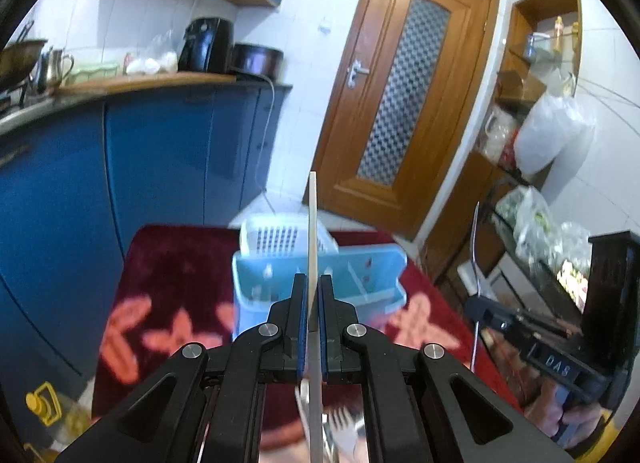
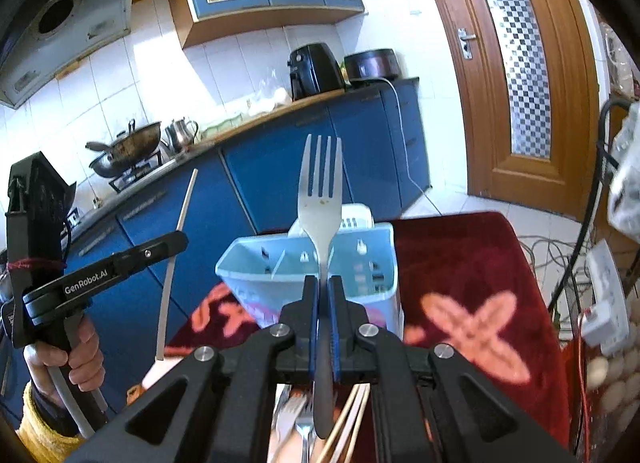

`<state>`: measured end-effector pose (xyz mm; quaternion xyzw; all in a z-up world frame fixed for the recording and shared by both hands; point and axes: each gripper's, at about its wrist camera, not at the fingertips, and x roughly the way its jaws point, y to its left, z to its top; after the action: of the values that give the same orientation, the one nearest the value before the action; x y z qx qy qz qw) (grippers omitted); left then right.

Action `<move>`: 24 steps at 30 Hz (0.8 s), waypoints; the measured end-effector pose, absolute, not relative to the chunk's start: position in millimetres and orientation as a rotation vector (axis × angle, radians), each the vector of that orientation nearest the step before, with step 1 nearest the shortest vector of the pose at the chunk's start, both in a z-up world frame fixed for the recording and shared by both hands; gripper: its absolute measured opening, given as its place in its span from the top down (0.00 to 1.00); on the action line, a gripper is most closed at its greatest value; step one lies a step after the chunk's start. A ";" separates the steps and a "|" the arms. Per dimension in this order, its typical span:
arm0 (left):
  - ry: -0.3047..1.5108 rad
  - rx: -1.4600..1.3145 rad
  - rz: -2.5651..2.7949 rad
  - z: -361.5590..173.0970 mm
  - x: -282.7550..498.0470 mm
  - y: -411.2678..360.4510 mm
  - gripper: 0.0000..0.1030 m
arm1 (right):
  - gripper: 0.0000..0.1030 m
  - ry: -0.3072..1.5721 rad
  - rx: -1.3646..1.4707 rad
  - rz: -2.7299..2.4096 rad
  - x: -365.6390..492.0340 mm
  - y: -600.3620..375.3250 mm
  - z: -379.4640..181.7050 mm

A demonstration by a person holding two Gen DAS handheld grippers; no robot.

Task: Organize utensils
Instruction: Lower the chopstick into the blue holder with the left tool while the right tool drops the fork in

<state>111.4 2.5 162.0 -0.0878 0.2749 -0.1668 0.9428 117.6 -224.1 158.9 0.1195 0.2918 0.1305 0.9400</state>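
My left gripper (image 1: 314,283) is shut on a pale chopstick (image 1: 313,223) that points up, above a light blue divided utensil holder (image 1: 360,275) on a dark red flowered cloth. My right gripper (image 2: 323,285) is shut on a metal fork (image 2: 321,191), tines up, just in front of the same holder (image 2: 372,263). The left gripper (image 2: 160,247) with its chopstick (image 2: 182,215) shows at the left of the right wrist view. The right gripper (image 1: 480,303) and the fork seen edge-on (image 1: 475,247) show at the right of the left wrist view. More forks (image 1: 344,431) and chopsticks (image 2: 352,415) lie below the grippers.
A white perforated basket (image 1: 276,235) stands behind the holder. Blue kitchen cabinets (image 2: 280,167) with a counter, wok (image 2: 128,143) and air fryer (image 2: 314,71) are behind. A wooden door (image 1: 404,103) is at the right. A power strip (image 2: 604,303) and cables lie right of the cloth.
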 end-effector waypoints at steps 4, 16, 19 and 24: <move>0.489 -0.168 -0.321 182.0 128.2 -3.1 0.96 | 0.94 0.553 0.226 0.255 134.5 -225.1 166.1; 0.327 -0.129 -0.238 190.0 174.7 -14.1 0.96 | 0.94 0.456 0.200 0.269 185.4 -226.4 168.2; 0.305 -0.126 -0.216 178.1 183.9 -15.4 0.96 | 0.94 0.429 0.192 0.271 195.8 -223.0 159.0; 0.286 -0.120 -0.191 153.6 195.1 -14.9 0.96 | 0.94 0.395 0.164 0.254 210.2 -218.2 136.8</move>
<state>195.1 -14.9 153.6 -0.0595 0.1424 -0.0951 0.9834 210.2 -218.2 136.8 0.0813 0.1953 0.1255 0.9693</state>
